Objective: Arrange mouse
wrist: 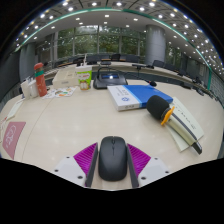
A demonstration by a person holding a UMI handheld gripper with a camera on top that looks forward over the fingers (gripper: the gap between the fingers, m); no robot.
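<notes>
A dark grey computer mouse (112,157) lies lengthwise between my gripper's two fingers, its front end pointing away over the beige table (70,125). My gripper (112,165) is shut on the mouse, with the magenta pads (86,157) pressing against its left and right sides. The back of the mouse is hidden at the base of the fingers. I cannot tell whether the mouse rests on the table or is held just above it.
Beyond the fingers lie a blue and white book (132,95) and a dark case (110,79). A black and orange object (164,109) lies on papers (188,127) to the right. To the left are a pink sheet (12,136), a red bottle (40,76) and a green cup (85,79).
</notes>
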